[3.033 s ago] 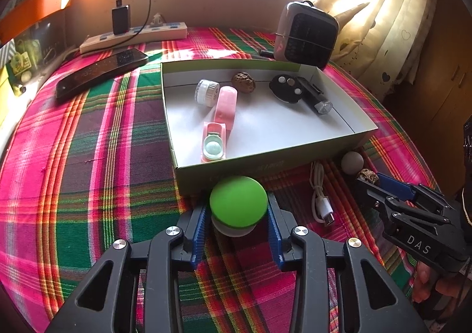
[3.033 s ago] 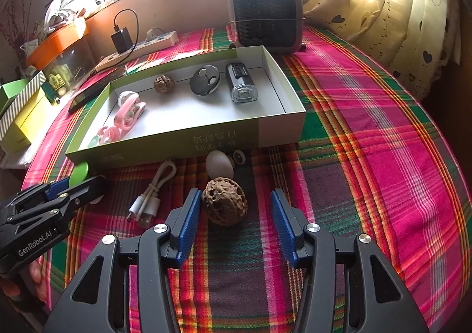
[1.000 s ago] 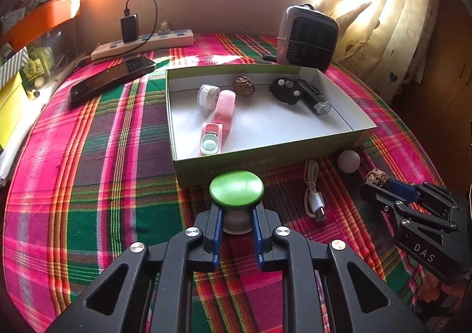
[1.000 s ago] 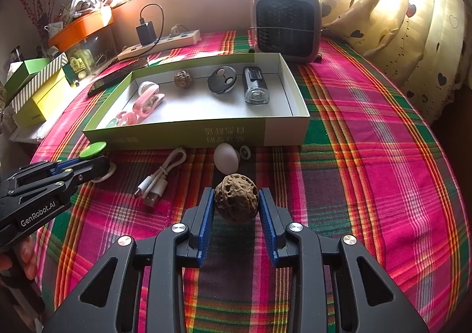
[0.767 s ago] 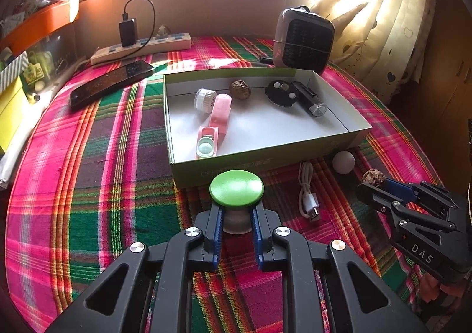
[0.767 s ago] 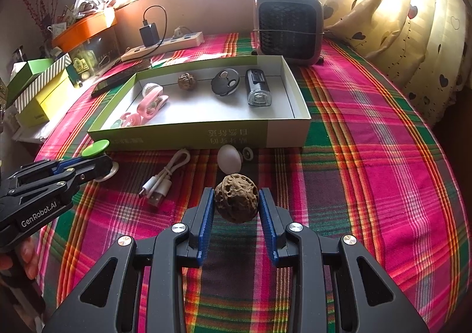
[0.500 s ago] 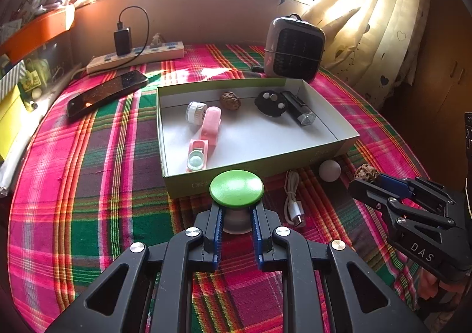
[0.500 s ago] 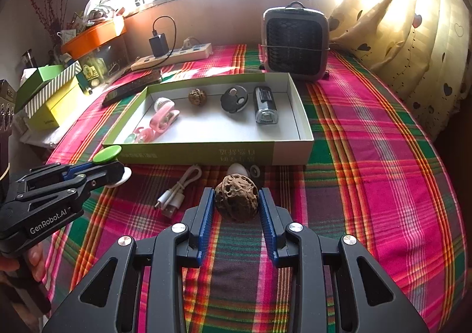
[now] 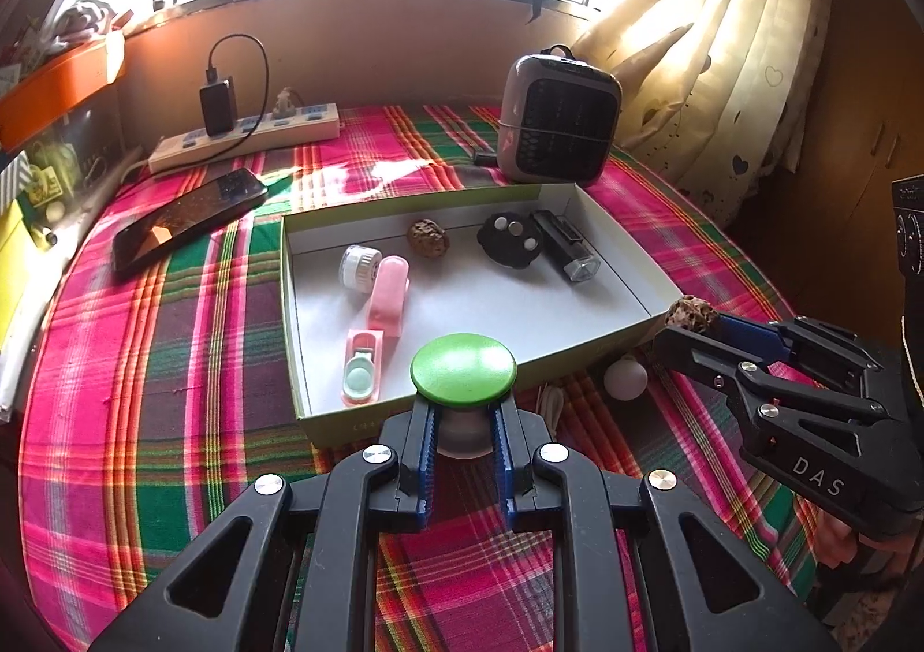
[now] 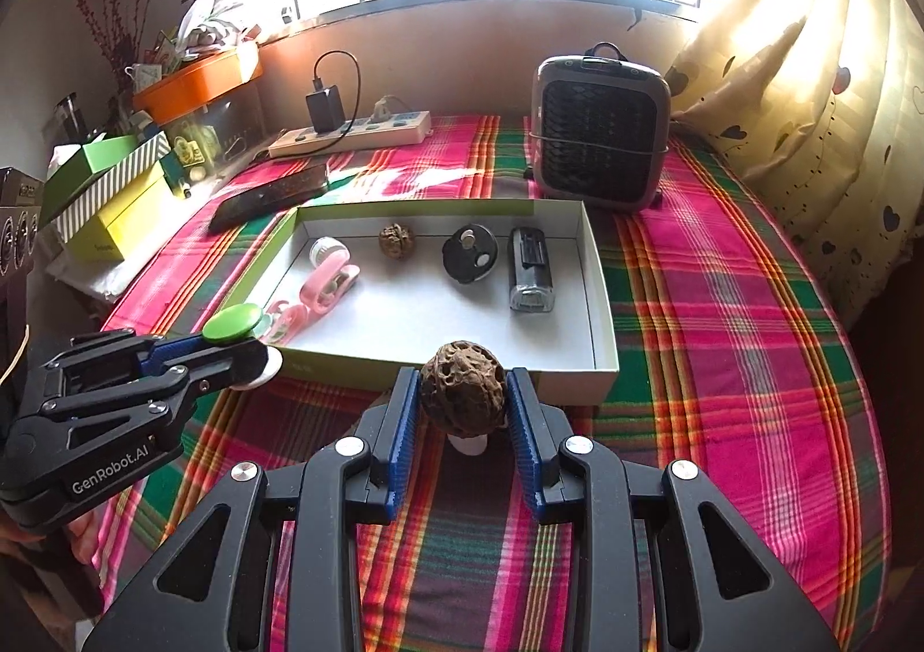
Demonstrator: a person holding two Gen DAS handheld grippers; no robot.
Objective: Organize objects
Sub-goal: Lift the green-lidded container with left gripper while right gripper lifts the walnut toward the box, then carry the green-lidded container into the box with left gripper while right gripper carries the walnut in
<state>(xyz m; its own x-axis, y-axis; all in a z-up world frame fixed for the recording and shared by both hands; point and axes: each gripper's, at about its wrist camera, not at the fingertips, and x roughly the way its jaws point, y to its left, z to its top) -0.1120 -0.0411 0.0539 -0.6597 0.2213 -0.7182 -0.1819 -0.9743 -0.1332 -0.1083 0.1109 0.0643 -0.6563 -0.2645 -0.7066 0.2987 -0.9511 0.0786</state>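
My left gripper (image 9: 462,421) is shut on a green-topped white knob (image 9: 463,370), held above the near wall of the open box (image 9: 291,305). It also shows in the right wrist view (image 10: 234,326). My right gripper (image 10: 462,409) is shut on a brown walnut (image 10: 463,397), held above the box's near edge; the walnut also shows in the left wrist view (image 9: 692,312). In the box lie a second walnut (image 9: 427,236), a pink clip (image 9: 388,300), a white cap (image 9: 358,266), a black disc (image 9: 508,239) and a black lighter-like item (image 9: 566,253).
A white egg-shaped ball (image 9: 625,379) and a white cable (image 9: 548,403) lie on the plaid cloth before the box. A small heater (image 9: 557,118), a power strip (image 9: 242,135) and a phone (image 9: 187,216) stand behind it. Boxes (image 10: 110,190) sit at the left.
Both grippers have risen and moved forward toward the box, each keeping its object. The knob and the walnut now hang over the box's near edge.
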